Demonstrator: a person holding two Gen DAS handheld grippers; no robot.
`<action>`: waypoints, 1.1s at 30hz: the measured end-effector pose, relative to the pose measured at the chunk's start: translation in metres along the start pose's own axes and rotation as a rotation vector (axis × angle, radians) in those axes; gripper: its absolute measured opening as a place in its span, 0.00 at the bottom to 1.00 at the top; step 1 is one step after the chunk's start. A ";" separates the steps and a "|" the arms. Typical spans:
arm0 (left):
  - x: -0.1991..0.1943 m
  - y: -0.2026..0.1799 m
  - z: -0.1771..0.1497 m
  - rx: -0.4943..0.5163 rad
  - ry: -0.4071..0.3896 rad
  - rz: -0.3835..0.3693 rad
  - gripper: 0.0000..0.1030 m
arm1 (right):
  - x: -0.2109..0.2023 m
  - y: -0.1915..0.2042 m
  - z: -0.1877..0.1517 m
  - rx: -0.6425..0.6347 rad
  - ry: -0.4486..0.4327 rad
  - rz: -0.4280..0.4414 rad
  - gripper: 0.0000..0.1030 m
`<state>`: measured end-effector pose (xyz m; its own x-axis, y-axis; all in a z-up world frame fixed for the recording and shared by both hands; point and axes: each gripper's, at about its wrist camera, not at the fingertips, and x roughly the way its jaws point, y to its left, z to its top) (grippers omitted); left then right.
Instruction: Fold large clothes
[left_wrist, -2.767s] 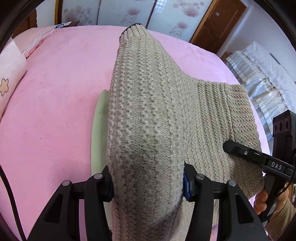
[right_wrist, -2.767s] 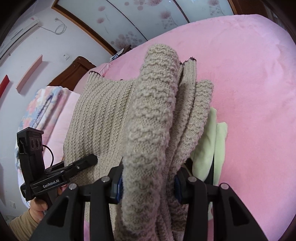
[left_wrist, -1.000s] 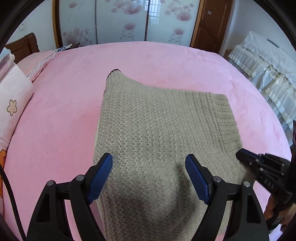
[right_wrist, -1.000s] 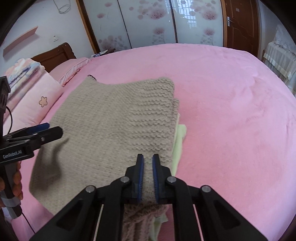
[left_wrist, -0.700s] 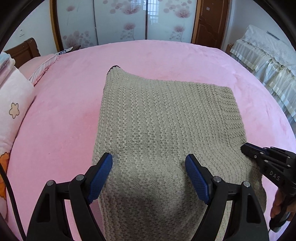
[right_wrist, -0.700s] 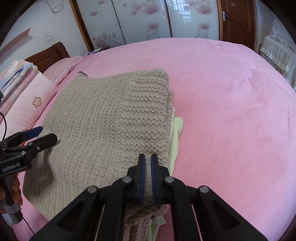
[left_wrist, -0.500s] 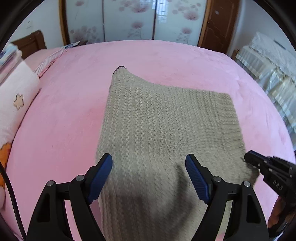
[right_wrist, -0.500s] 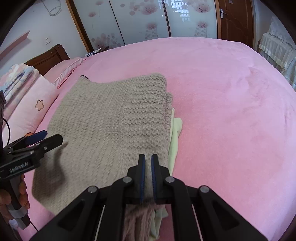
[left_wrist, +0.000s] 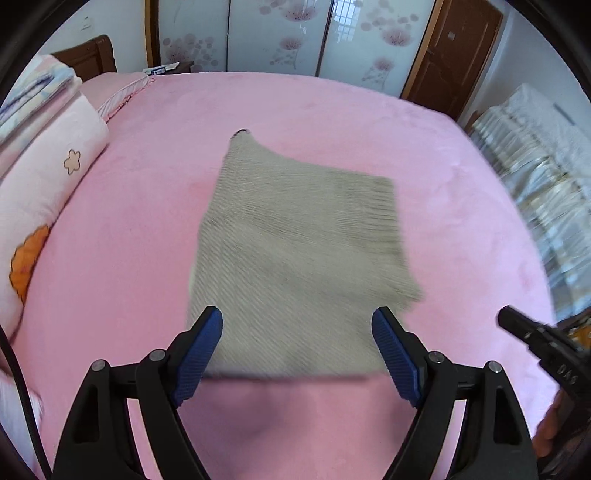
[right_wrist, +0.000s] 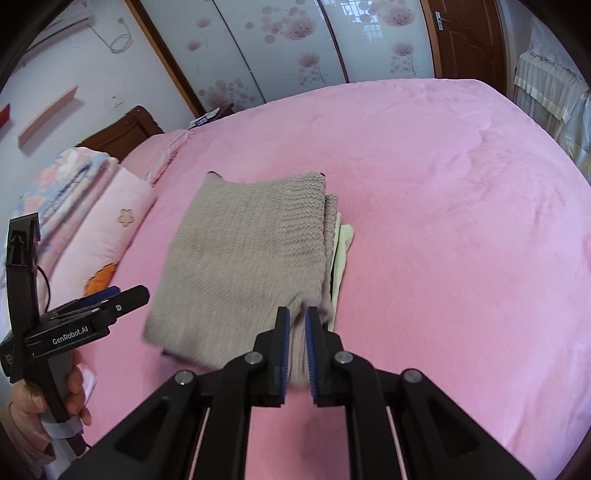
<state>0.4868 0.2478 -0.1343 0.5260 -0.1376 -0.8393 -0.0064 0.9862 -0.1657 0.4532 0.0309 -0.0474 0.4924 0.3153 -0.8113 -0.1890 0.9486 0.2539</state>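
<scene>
A beige knitted sweater (left_wrist: 295, 240) lies folded into a rough rectangle in the middle of the pink bed (left_wrist: 129, 240). My left gripper (left_wrist: 295, 317) hovers above its near edge, jaws wide open and empty. In the right wrist view the sweater (right_wrist: 247, 258) rests on a pale green garment (right_wrist: 341, 251) that peeks out along its right side. My right gripper (right_wrist: 295, 321) hangs above the near right corner, its jaws almost together with nothing in them. Seen from the left wrist, the right gripper (left_wrist: 504, 319) is clear of the sweater's corner. The left gripper (right_wrist: 125, 293) shows at the far left.
Stacked pillows and folded quilts (left_wrist: 44, 155) line the bed's left side. Sliding wardrobe doors with flower prints (left_wrist: 277, 37) stand behind the bed, a brown door (left_wrist: 454, 55) beside them. White draped furniture (left_wrist: 546, 184) is on the right. A person's hand (right_wrist: 74, 391) holds the left gripper's handle.
Both grippers have risen and drawn back from the sweater, which now looks smaller and lies flat. Earlier still, both were shut on lifted folds of it.
</scene>
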 end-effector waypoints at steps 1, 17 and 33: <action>-0.015 -0.009 -0.006 -0.010 -0.001 -0.012 0.80 | -0.014 0.000 -0.004 -0.006 0.003 0.005 0.08; -0.212 -0.150 -0.111 -0.007 0.008 -0.090 0.81 | -0.246 -0.022 -0.081 -0.066 0.008 0.048 0.08; -0.325 -0.235 -0.246 0.028 -0.044 0.014 0.81 | -0.370 -0.030 -0.193 -0.069 -0.070 -0.007 0.36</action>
<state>0.1077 0.0384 0.0501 0.5628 -0.1197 -0.8179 0.0092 0.9903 -0.1386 0.1125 -0.1192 0.1430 0.5517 0.3117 -0.7736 -0.2419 0.9475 0.2093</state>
